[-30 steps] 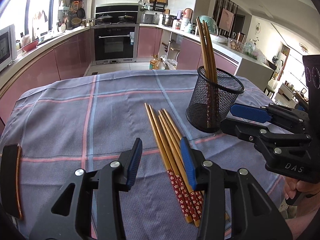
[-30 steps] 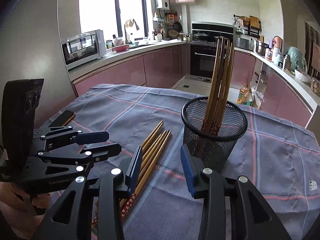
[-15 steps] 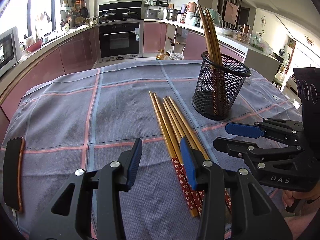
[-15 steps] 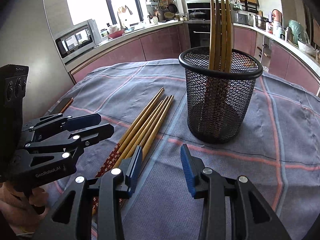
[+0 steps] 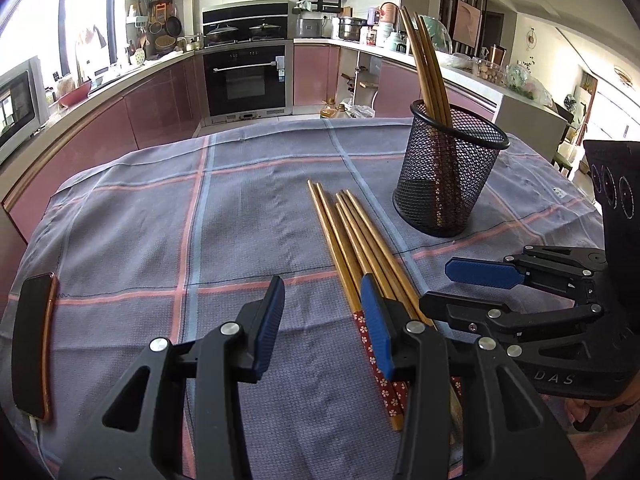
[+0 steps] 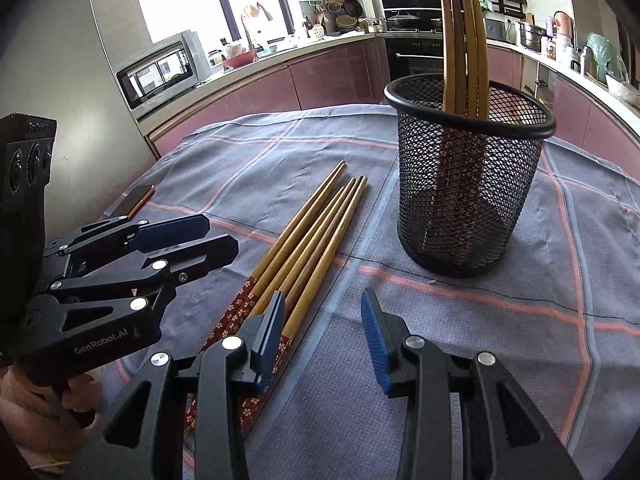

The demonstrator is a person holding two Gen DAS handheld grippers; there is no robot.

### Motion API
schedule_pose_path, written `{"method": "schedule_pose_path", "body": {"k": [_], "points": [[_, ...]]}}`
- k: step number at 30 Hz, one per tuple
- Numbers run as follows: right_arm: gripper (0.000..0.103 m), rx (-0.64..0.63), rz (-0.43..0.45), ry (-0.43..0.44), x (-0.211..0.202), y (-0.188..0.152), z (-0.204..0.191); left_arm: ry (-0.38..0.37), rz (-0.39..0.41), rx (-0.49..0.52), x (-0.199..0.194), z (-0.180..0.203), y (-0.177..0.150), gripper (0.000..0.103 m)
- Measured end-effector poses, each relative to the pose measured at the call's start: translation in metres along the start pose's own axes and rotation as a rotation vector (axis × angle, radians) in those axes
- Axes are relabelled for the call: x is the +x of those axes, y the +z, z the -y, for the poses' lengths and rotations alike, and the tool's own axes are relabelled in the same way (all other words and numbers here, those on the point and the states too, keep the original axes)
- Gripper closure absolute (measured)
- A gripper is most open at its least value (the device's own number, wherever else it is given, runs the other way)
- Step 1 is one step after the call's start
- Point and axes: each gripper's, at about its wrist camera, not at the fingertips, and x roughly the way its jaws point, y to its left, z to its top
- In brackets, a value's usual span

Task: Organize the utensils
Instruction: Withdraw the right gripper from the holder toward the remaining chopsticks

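Several wooden chopsticks [image 5: 352,236] with red flowered ends lie side by side on the checked cloth; they also show in the right wrist view [image 6: 304,240]. A black mesh holder [image 5: 450,176] stands upright to their right with several chopsticks in it, seen too in the right wrist view [image 6: 468,184]. My left gripper [image 5: 322,320] is open and empty, low over the near ends of the chopsticks. My right gripper [image 6: 322,336] is open and empty, just right of the chopsticks' near ends and in front of the holder. Each gripper shows in the other's view, the right one [image 5: 456,286] and the left one [image 6: 218,234].
A phone [image 5: 32,344] lies at the cloth's left edge, also seen in the right wrist view [image 6: 138,198]. The blue-grey cloth [image 5: 160,220] covers the whole table. Kitchen counters and an oven stand beyond the far edge.
Both grippers have drawn back toward the near edge and lowered. The right gripper has come away from the holder and now sits beside the chopsticks' near ends.
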Motion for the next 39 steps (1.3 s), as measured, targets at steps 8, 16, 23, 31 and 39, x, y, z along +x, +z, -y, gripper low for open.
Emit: {"method": "schedule_pose_path", "body": {"k": [8,16,23,31,39], "points": [[0.066,-0.012,-0.016,-0.007,0.005,-0.001,-0.003,0.009,-0.009,0.002,0.003,-0.001,-0.002,0.064],[0.066,-0.006,-0.022,-0.019,0.005,-0.001,-0.001,0.024,-0.032,-0.005,0.009,-0.004,-0.004,0.064],[0.066,-0.007,-0.023,-0.022,0.005,-0.001,0.0,0.029,-0.031,0.001,0.009,-0.004,-0.005,0.064],[0.066,-0.008,-0.023,-0.025,0.005,-0.002,0.0,0.028,-0.033,0.003,0.01,-0.004,-0.005,0.064],[0.066,-0.011,-0.026,-0.033,0.006,-0.001,0.0,0.034,-0.061,0.005,0.017,-0.006,-0.007,0.064]]}}
